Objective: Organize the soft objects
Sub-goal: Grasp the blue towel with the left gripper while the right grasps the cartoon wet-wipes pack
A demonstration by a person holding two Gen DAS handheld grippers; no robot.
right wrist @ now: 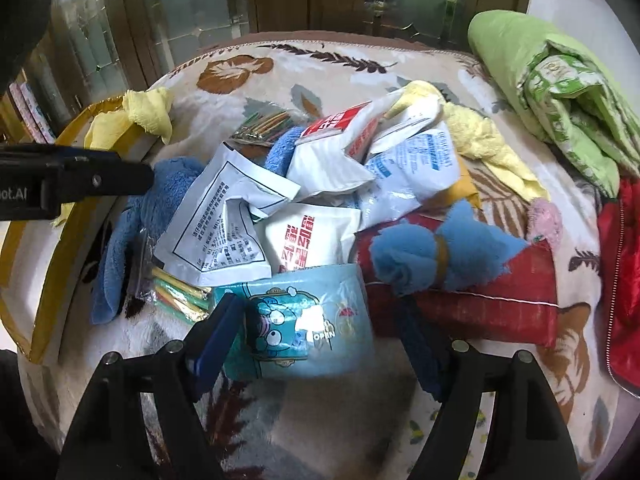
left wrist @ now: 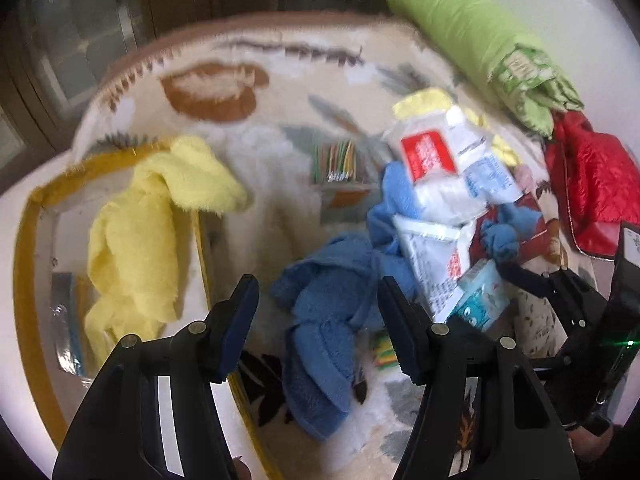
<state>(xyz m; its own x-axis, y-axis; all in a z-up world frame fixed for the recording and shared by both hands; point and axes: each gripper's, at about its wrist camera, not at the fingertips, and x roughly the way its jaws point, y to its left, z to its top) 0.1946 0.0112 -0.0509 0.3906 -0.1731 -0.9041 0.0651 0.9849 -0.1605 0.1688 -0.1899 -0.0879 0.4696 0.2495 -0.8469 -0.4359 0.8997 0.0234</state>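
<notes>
Surface: a fleecy blanket (right wrist: 320,60) with brown leaf and tiger print, covering the whole work area; its far edge ends at glazed wooden doors. Far right: a rolled green quilt (right wrist: 560,92), its end cut off by the frame edge. Near right of that: a red quilted garment (left wrist: 592,184), only partly in frame in both views. Left: a yellow-rimmed bin (left wrist: 36,240), contents hard to read behind glare; a yellow towel (left wrist: 140,232) drapes over its rim and into it. Centre-left: a blue towel (left wrist: 320,320), crumpled, its far end buried under the pile. Centre: a heap of white sachets (right wrist: 312,184) with red and blue print, text too small to read; under them a second yellow cloth (right wrist: 480,140) and a red flat pack (right wrist: 500,300), both mostly hidden. On the red pack lies a blue cloth bundle (right wrist: 440,256) tied with a band. A pink fluffy item (right wrist: 544,216) shows only as a scrap beside it. Near centre: a teal cartoon tissue pack (right wrist: 312,312), marked OPEN. Coloured sticks in clear bags (right wrist: 180,296) peek out at near left of the pile; another bag (left wrist: 336,160) sits farther back. Left gripper (left wrist: 320,320): jaws apart above the blue towel, nothing pinched. Right gripper (right wrist: 320,320): jaws wide, straddling the tissue pack; left pad close to its edge, contact unclear, right pad blurred.
</notes>
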